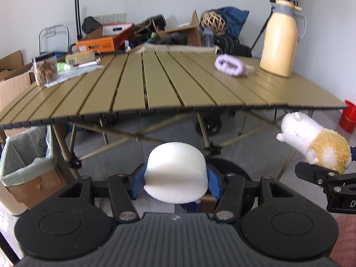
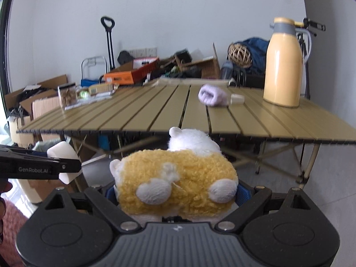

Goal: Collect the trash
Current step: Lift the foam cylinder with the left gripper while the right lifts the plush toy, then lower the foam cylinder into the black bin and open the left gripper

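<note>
Left gripper (image 1: 175, 183) clamps white foam puck (image 1: 176, 173); right gripper (image 2: 176, 197) grips yellow-white plush toy (image 2: 178, 175). Swing left over lined cardboard bin (image 1: 29, 155), probably the target, then release.

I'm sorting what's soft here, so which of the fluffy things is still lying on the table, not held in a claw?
The lilac fuzzy roll, lying on the slatted table beside the yellow jug. The yellow-and-white plush toy is clamped in the right claw.

Both your wrist cameras look forward from below the bench (image 1: 169, 84) edge, close, sharing its slatted top (image 2: 155, 109).
</note>
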Demonstrator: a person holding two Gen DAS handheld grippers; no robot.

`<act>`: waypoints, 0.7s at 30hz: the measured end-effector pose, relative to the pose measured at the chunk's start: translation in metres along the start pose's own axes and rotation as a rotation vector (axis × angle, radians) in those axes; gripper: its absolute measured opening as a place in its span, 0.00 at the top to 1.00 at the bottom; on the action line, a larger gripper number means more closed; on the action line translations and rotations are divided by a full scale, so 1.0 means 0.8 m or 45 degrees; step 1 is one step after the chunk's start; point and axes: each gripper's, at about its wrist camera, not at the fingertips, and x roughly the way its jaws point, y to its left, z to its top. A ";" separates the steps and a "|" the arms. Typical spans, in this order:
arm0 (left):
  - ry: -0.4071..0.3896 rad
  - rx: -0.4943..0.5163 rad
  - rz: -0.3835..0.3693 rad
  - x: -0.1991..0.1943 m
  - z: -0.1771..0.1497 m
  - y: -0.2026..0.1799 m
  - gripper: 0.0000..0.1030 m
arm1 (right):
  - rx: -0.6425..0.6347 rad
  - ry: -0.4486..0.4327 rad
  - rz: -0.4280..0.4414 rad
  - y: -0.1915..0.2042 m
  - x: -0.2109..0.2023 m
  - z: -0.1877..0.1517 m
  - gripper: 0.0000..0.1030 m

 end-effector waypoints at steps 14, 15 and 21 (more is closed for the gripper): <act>0.195 0.053 -0.005 0.049 -0.047 -0.012 0.44 | -0.052 0.214 0.022 0.004 0.028 -0.051 0.09; 0.206 0.054 -0.004 0.053 -0.049 -0.011 0.44 | -0.049 0.227 0.021 0.003 0.030 -0.054 0.09; 0.285 0.045 0.006 0.078 -0.064 -0.003 0.44 | -0.035 0.296 0.002 -0.003 0.044 -0.066 0.09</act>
